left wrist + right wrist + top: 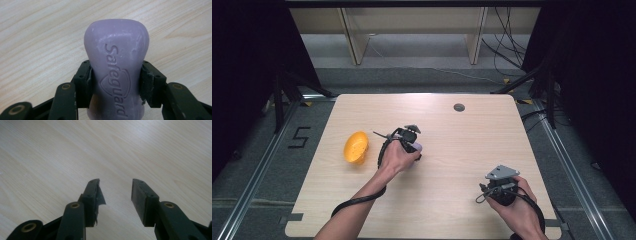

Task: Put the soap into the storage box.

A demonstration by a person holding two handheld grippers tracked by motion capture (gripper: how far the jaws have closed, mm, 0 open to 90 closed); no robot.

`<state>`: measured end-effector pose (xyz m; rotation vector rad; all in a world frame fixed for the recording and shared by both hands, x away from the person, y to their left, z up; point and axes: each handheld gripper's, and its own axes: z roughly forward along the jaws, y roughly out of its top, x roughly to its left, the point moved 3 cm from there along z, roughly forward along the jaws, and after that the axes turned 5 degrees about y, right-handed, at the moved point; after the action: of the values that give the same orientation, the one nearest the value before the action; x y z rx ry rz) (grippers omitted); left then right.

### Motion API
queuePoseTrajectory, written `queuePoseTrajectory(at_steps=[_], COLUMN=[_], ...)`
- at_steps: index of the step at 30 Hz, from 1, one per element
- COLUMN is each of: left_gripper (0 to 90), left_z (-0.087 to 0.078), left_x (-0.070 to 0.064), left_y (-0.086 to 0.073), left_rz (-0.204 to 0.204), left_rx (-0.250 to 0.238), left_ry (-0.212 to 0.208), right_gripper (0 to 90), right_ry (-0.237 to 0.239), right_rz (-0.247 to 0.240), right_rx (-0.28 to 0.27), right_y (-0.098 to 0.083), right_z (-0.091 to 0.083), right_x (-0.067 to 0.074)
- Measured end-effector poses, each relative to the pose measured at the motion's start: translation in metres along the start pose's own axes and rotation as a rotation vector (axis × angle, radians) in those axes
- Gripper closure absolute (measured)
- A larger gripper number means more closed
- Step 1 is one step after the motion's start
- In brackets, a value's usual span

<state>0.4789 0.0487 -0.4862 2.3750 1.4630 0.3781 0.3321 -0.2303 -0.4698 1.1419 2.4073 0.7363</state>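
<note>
I have the purple soap bar (116, 72) pinched in my left gripper (116, 82), both pads pressing its narrow waist while the broad rounded end sticks out beyond the jaws, over the bare wood of the desk (37, 37). In the high view my left gripper (410, 142) sits near the middle of the desk, a little toward the left edge, with the yellow perforated dish (356, 147) lying tilted on its side just to its left, closer to that edge. My right gripper (116, 195) is spread, nothing between its jaws, and rests near the front right corner of the desk, well apart from the soap. My main worry is the grip itself: soap is slick and the bar tapers where I hold it, so if I tilt my wrist or swing quickly toward the dish it could squirt forward out of the pads and skid across the desk. Squeezing harder may only push it out faster, or gouge the bar. I see whitish smears on the right pad, which I take for soap residue, making that face slipperier. The dish is another risk: lying on its side, it looks light and unsteady, so a nudge from the bar or my jaws could roll it toward the left edge instead of letting the soap settle inside.
</note>
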Motion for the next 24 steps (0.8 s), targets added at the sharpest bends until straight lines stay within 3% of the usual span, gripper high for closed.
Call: queuePoseTrajectory(at_steps=[1,3,4,6,18,22,24], left_gripper=[49.3,49.3,49.3,49.3,49.3,49.3,49.3], left_z=[0.000,-0.003,-0.003,-0.005,-0.016,-0.018,-0.020], left_x=[0.002,0.000,0.004,0.004,0.005,0.005,0.005], left_y=[-0.001,-0.005,-0.005,-0.008,-0.017,-0.022,-0.024], left_rz=[0.011,-0.035,0.000,-0.016,-0.019,-0.026,-0.029], left_rx=[-0.007,-0.001,-0.016,-0.035,-0.153,-0.200,-0.218], left_ry=[-0.012,-0.007,-0.001,0.006,0.023,0.013,0.018], right_gripper=[58.5,58.4,58.4,58.4,57.8,57.7,57.6], right_ry=[0.000,0.000,-0.001,0.000,-0.013,-0.002,0.005], right_rz=[0.001,0.001,0.001,0.001,-0.027,0.005,-0.024], right_rx=[0.000,0.000,-0.001,-0.001,-0.016,-0.008,-0.019], right_y=[0.000,0.000,0.000,0.000,0.000,0.000,0.001], right_z=[0.000,0.000,0.000,0.000,0.000,-0.001,0.001], right_x=[0.000,0.000,0.000,0.000,-0.002,0.000,-0.002])
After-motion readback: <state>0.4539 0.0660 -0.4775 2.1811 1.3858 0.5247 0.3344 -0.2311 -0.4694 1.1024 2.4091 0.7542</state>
